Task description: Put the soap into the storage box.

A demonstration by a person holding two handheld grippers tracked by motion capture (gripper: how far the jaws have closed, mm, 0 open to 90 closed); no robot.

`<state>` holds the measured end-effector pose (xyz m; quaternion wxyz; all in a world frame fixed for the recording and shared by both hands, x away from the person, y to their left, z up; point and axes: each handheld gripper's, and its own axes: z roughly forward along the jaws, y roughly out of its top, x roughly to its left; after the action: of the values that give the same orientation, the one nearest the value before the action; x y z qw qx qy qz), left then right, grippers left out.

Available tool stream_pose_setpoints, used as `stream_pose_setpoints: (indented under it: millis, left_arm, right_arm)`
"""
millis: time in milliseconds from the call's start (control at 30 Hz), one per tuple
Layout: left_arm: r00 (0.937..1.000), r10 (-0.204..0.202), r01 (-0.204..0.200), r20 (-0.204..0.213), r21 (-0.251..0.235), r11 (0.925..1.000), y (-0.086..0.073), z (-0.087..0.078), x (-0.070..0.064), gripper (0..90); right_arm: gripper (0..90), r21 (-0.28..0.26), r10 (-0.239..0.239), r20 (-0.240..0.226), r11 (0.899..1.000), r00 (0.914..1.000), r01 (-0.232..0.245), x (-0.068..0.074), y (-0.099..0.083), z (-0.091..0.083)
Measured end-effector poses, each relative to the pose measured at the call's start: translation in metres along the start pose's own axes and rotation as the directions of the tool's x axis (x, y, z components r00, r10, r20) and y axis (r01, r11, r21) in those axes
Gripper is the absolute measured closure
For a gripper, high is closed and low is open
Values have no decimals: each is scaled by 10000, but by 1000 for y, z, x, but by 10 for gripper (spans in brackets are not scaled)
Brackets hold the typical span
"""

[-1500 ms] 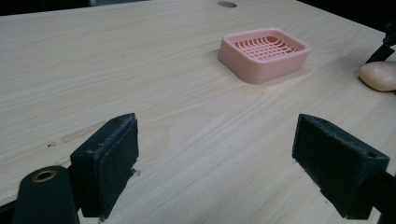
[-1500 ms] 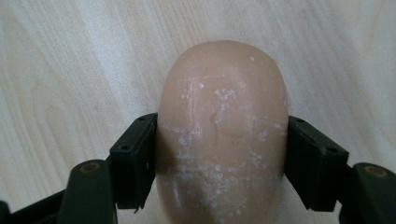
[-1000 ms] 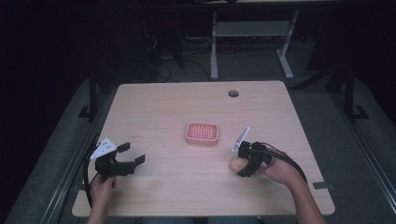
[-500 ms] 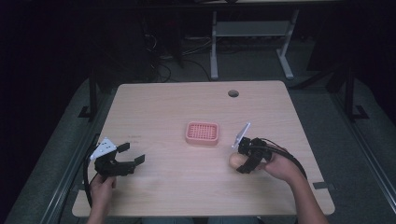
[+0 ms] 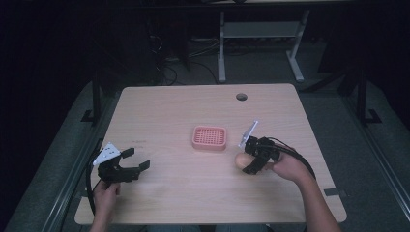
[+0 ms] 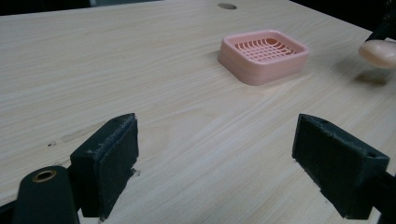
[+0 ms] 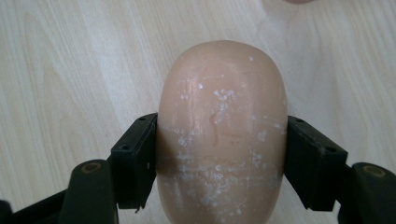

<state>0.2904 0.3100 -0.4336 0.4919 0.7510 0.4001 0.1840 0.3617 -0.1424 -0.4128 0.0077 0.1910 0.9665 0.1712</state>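
A pink soap dish with a gridded top sits near the middle of the wooden table; it also stands ahead and to the right in the left gripper view. My right gripper is shut on a peach oval soap bar, held a little above the table to the right of the dish. Up close, the soap bar is squeezed between both pads and flecked with white. The soap bar also hangs at the far right of the left gripper view. My left gripper rests open at the table's front left, nothing between its jaws.
A round cable hole lies at the table's far side. Table legs and cables stand on the dark floor beyond. Bare wood surrounds the dish on all sides.
The right gripper has lifted slightly and shifted left toward the dish with the soap bar in it. The left gripper has stayed in place.
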Motion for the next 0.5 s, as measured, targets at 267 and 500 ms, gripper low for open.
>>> stream_pose_setpoints:
  millis: [267, 500]
  left_arm:
    - [10000, -32, 32, 5, -31, 10000, 0, 0, 0, 143]
    - [10000, -67, 67, 8, -33, 10000, 0, 0, 1, 142]
  right_arm:
    - [319, 61, -87, 25, 9999, 10000, 87, -5, 9, -2]
    - [319, 24, -41, -27, 10000, 10000, 41, -9, 14, -4]
